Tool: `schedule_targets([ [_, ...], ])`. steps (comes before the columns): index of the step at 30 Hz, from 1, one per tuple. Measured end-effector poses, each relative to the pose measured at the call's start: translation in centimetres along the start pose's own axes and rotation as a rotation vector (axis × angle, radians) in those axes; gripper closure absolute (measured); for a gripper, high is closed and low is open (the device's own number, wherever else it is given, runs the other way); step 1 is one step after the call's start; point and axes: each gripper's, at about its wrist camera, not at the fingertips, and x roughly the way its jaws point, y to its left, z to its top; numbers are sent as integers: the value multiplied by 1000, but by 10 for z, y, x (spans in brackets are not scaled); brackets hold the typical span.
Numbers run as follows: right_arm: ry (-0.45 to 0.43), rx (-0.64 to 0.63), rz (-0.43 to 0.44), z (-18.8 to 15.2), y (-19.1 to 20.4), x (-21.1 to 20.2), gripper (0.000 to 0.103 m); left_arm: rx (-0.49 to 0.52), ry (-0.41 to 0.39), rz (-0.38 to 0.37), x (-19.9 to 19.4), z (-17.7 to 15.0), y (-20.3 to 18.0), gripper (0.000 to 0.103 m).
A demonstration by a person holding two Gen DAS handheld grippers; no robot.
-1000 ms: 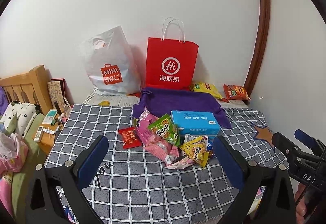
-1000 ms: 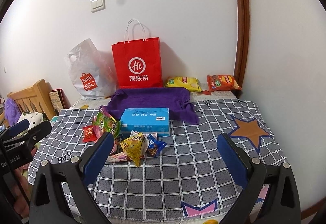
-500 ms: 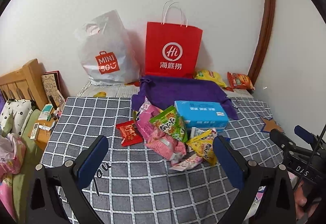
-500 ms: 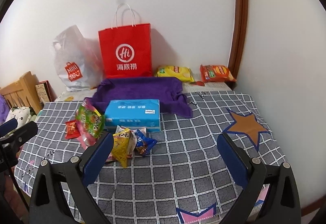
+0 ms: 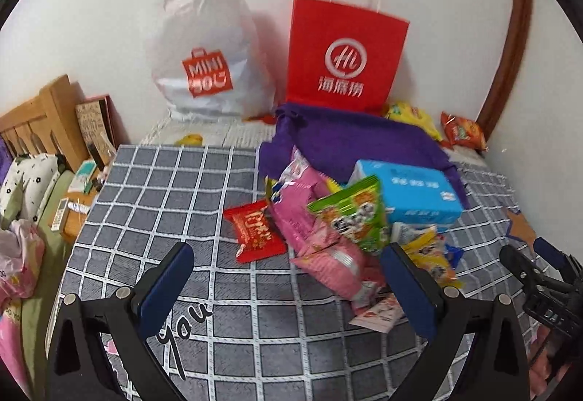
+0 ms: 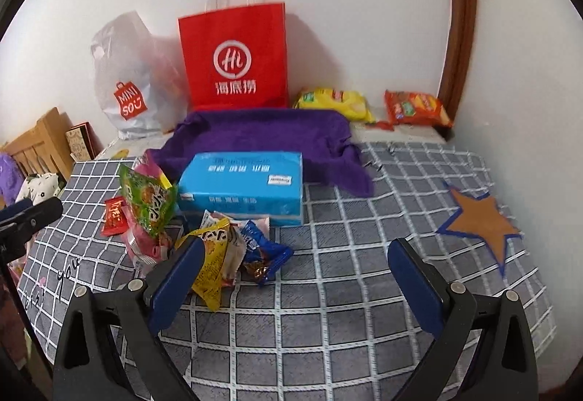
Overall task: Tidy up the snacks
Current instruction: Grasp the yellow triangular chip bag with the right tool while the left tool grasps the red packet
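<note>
The snack pile (image 5: 342,229) lies on the checked cloth (image 5: 175,189), just left of and in front of the tissue box (image 6: 242,186). The flat packet (image 5: 255,231) lies at the pile's left edge. The towel (image 6: 262,136) lies directly behind the tissue box. The paper bag (image 6: 233,60) stands behind the towel, against the wall. The plastic bag (image 6: 125,80) stands to its left. Two chip bags (image 6: 333,102) lie to the paper bag's right, along the wall.

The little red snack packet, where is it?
The red snack packet lies flat on the checked cloth, at the pile's left edge in both views, beside the pink packet.
</note>
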Motion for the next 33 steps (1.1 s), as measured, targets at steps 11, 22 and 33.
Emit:
schedule_targets([
  [11,92,-107,142,-7,54,44,24,-23,47,3,32,9,29,2],
  [22,150,-162,154,-16,63,66,63,-48,73,-22,49,8,45,2],
  [33,84,4,25,-3,-32,56,63,-53,133,44,85,8,52,2],
])
